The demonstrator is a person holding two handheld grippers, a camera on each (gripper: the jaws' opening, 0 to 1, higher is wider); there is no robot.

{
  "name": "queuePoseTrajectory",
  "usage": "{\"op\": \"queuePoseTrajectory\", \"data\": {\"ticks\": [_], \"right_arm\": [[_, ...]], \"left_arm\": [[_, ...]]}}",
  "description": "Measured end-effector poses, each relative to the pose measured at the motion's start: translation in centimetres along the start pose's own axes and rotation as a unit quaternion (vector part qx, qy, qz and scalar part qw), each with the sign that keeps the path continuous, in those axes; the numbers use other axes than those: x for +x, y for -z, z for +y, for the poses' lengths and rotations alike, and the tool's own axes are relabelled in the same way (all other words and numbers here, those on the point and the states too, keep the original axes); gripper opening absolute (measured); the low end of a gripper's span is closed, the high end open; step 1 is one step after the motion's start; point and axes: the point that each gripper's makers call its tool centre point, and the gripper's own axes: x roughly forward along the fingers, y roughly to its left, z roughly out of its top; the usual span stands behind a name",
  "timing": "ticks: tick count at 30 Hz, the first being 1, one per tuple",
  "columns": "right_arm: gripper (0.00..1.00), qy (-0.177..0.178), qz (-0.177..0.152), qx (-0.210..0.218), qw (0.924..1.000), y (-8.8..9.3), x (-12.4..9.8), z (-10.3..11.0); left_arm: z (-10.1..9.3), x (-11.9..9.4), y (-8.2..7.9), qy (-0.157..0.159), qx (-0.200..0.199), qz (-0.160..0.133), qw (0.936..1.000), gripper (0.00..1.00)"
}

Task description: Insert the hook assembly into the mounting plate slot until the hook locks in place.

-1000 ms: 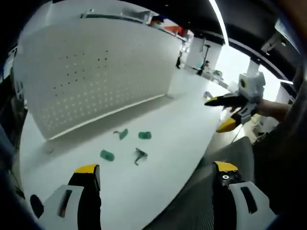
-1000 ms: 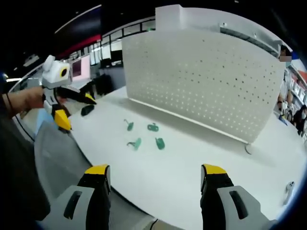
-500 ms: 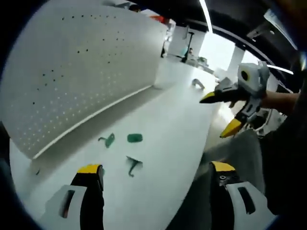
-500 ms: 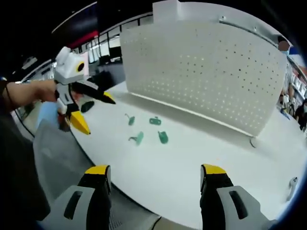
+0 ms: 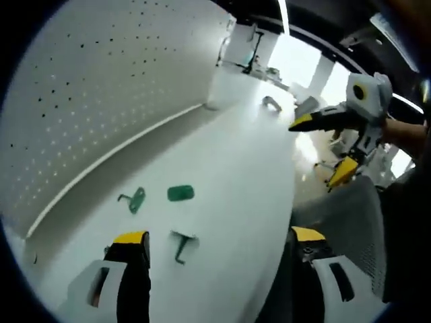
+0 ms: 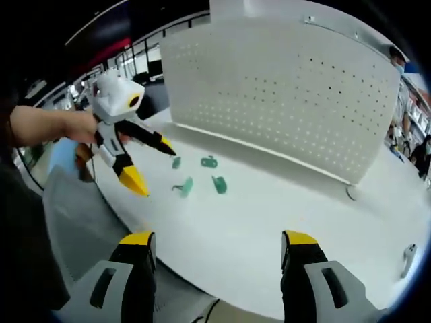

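Observation:
A tall white pegboard (image 5: 101,94) (image 6: 283,94) stands upright on the white table (image 5: 242,175) (image 6: 269,222). In front of it lie several small green hook parts: a flat green plate (image 5: 180,194), a green hook (image 5: 137,199) and a darker hook (image 5: 182,243) just ahead of my left gripper (image 5: 219,237), whose jaws stand wide open and hold nothing. From the right gripper view the green parts (image 6: 209,161) (image 6: 184,187) sit mid-table, with the left gripper (image 6: 153,168) hovering open beside them. My right gripper (image 6: 219,238) (image 5: 322,149) is open, farther back, near the table's edge.
A grey mesh chair back (image 5: 343,222) (image 6: 74,222) sits below the table's rim. A small metal piece (image 6: 349,192) lies by the pegboard's end, another (image 6: 406,259) near the far edge. A person's hand (image 6: 47,124) holds the left gripper. Office furniture shows behind.
The left gripper has moved in toward the green parts and the pegboard, which now look larger and nearer. The right gripper has hardly moved. Both jaws stay open.

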Motion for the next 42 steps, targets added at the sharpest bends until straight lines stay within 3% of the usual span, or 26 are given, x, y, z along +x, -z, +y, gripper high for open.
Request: {"op": "queuePoseTrajectory", "data": {"ticks": [2,4,11,13,19,23,30,38,42], "right_arm": [[0.77,0.000,0.003,-0.002,1.0000,0.1,0.1,0.0],[0.77,-0.001,0.005,-0.001,1.0000,0.1,0.2,0.0],[0.77,-0.007,0.014,0.008,0.9998,0.8,0.8,-0.1],[0.76,-0.009,0.019,0.012,0.9997,1.2,0.9,-0.1],[0.76,-0.011,0.029,0.018,0.9994,1.8,1.1,-0.2],[0.76,-0.010,0.031,0.023,0.9992,1.9,1.3,-0.4],[0.76,-0.019,0.032,0.031,0.9988,1.9,1.7,0.0],[0.76,-0.021,0.035,0.036,0.9985,2.0,2.1,0.1],[0.76,-0.022,0.037,0.037,0.9984,2.1,2.2,0.2]], "left_arm": [[0.4,0.7,0.5,0.004,0.007,0.015,0.9999,0.83],[1.0,1.2,1.3,-0.003,0.040,0.044,0.9982,0.82],[1.6,3.0,2.1,0.006,0.071,0.067,0.9952,0.77],[2.1,3.2,1.6,-0.001,0.091,0.057,0.9942,0.71],[2.7,4.1,1.4,0.010,0.097,0.050,0.9940,0.63],[3.0,4.6,1.3,0.019,0.135,0.049,0.9894,0.50],[3.8,5.2,1.2,0.030,0.162,0.046,0.9853,0.30],[3.5,5.0,1.7,0.049,0.192,0.059,0.9783,0.34],[4.1,5.4,2.9,0.047,0.198,0.083,0.9754,0.35]]}}
